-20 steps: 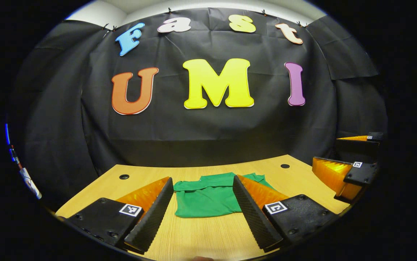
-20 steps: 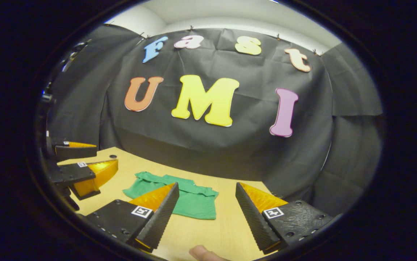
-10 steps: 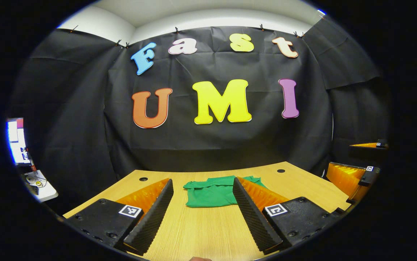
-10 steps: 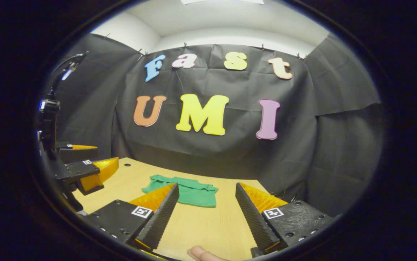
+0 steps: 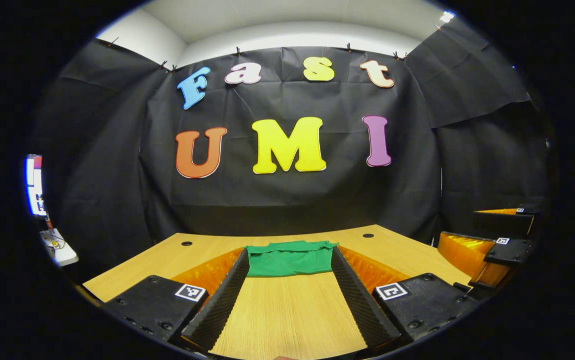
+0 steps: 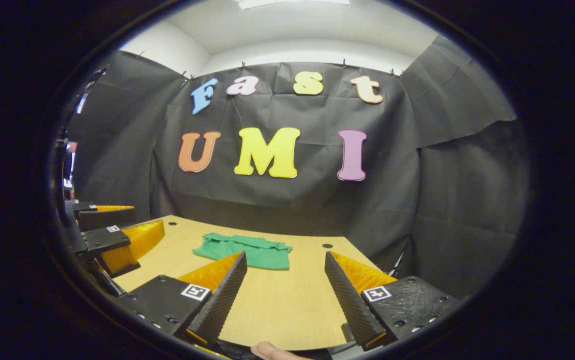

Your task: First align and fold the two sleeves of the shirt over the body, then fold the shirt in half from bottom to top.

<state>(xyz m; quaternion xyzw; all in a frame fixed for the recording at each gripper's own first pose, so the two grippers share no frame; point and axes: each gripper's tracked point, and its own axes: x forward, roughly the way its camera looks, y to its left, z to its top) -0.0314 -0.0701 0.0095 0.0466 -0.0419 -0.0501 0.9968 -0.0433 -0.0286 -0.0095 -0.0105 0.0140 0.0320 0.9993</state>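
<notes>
A broad stretch of bare bench (image 5: 287, 310) was left open between the near edge and the folded green shirt (image 5: 290, 259), which lay flat toward the far side. The far side was closed off by the black cloth wall (image 6: 287, 205). In the right gripper view, the left gripper (image 6: 112, 235) was seen held at the bench's left edge, well apart from the shirt (image 6: 244, 250).

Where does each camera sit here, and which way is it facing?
Left gripper view: rides the open left gripper, facing across the light wooden table at the folded green shirt; right gripper at its right edge.
Right gripper view: rides the open right gripper, facing likewise; a fingertip shows below.
Shared: shirt, table, both grippers.
</notes>
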